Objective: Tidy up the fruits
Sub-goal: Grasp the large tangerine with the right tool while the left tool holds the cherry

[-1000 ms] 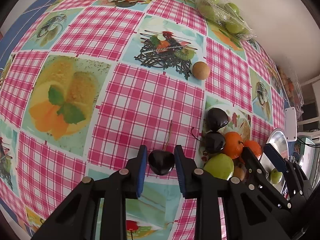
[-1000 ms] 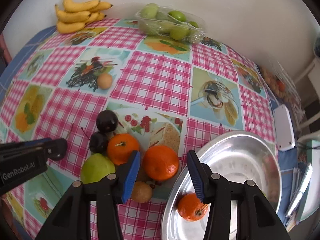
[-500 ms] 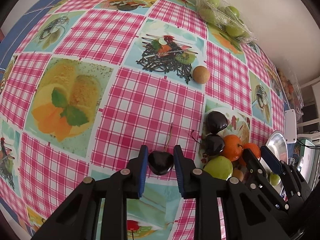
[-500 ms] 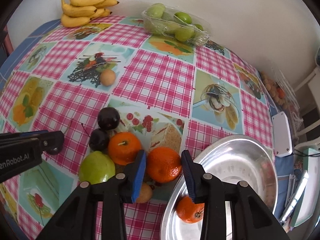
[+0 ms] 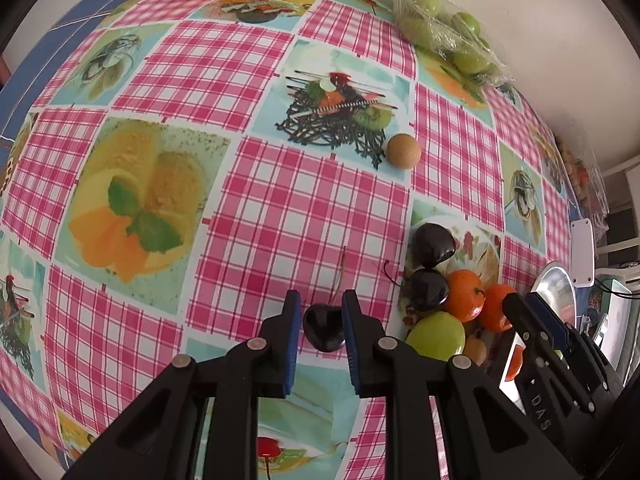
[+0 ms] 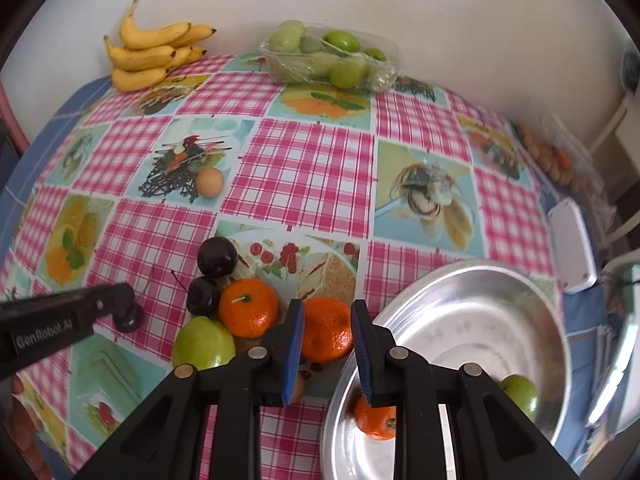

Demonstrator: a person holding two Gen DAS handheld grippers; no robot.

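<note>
My left gripper is shut on a dark cherry with a long stem, low over the checked tablecloth. My right gripper is shut on an orange mandarin beside the fruit pile. The pile holds a second mandarin, a green apple and two more dark cherries. A silver bowl at the right holds a mandarin and a small green fruit. The left gripper shows at the left in the right wrist view.
A small brown round fruit lies further back. Bananas and a plastic-wrapped tray of green fruit sit by the far wall. A white box lies at the table's right edge, with a bag of small fruit behind it.
Both grippers have closed: the left one onto the cherry, the right one onto the mandarin. Both have lifted slightly, widening the view of the table.
</note>
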